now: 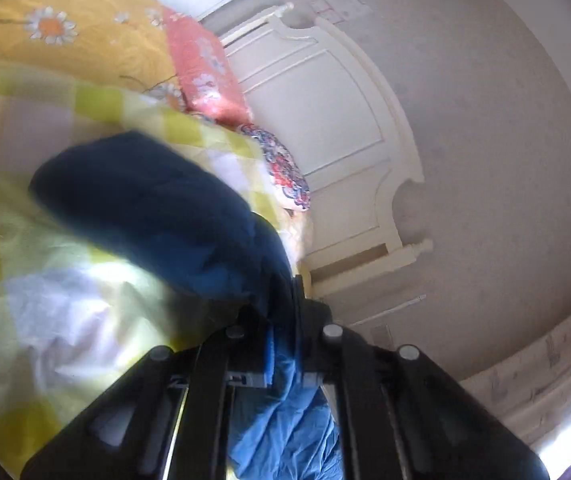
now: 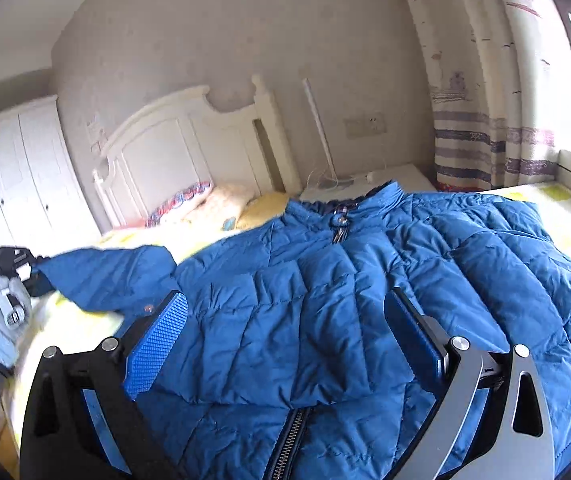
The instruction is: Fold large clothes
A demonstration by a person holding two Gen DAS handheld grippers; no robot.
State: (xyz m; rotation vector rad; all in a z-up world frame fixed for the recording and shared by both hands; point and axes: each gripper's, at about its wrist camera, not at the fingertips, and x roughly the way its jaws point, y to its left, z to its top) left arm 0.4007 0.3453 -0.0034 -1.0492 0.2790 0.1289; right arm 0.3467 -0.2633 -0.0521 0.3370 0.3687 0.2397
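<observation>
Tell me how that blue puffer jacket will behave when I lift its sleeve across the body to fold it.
The blue puffer jacket looks floppy: its sleeve sags from the left gripper, whose jaws are shut on the cuff. The quilted padding suggests it is light for its bulk, and folds may spring back. The smooth shell will probably slide easily on the checked bedcover.

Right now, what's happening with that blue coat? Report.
Left hand-held gripper shut on the sleeve. Right hand-held gripper open above the blue puffer jacket, zipped, spread on the bed. Nothing in the way.
</observation>
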